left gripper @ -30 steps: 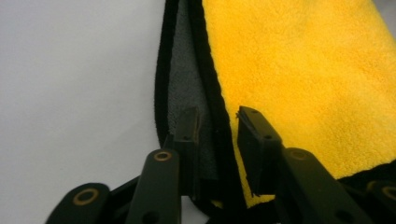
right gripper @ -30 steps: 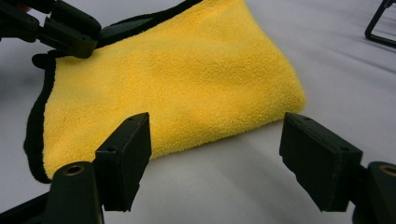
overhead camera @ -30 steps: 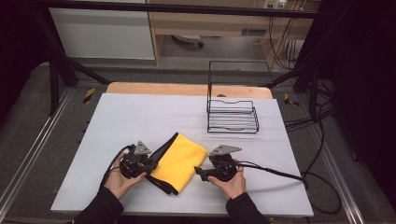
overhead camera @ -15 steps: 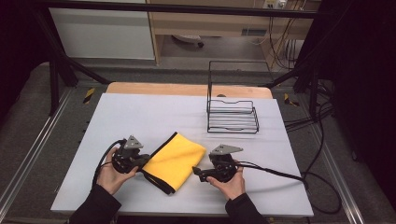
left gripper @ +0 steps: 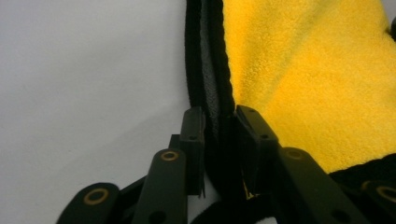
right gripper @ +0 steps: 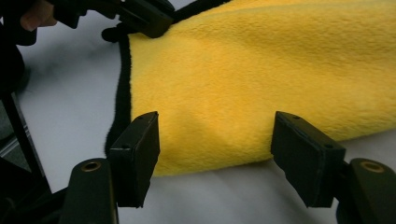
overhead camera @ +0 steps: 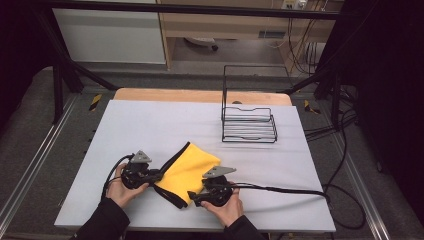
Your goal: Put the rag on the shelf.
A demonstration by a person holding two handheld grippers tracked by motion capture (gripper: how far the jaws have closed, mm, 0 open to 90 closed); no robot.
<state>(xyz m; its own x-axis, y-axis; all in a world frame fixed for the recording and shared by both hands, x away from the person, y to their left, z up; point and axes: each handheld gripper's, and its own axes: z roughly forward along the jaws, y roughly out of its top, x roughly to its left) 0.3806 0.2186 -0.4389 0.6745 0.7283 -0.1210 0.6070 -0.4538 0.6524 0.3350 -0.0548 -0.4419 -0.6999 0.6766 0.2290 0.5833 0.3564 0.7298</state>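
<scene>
Two grippers work a folded yellow microfibre cloth with black trim (overhead camera: 188,171) near the white table's (overhead camera: 150,125) front edge: the left gripper (left gripper: 219,140) is clenched on its black hem, while the right gripper (right gripper: 215,158) hangs released, straddling the near edge. As I judge it, a pull from the left alone could drag the cloth askew or undo the fold before the right bites.

My left hand (overhead camera: 120,186) holds the left gripper (overhead camera: 156,176) low over the surface (overhead camera: 150,120), pointing toward my right. Its fingers (left gripper: 194,140) are pinched onto the black hem of the yellow cloth (overhead camera: 190,170), one on each side of the edge. My right hand (overhead camera: 227,207) grips the right gripper (overhead camera: 192,197), aimed toward my left. Its fingers (right gripper: 140,149) are spread wide apart, straddling the cloth's near edge without closing on it. Both forearms come in dark-sleeved from below.
</scene>
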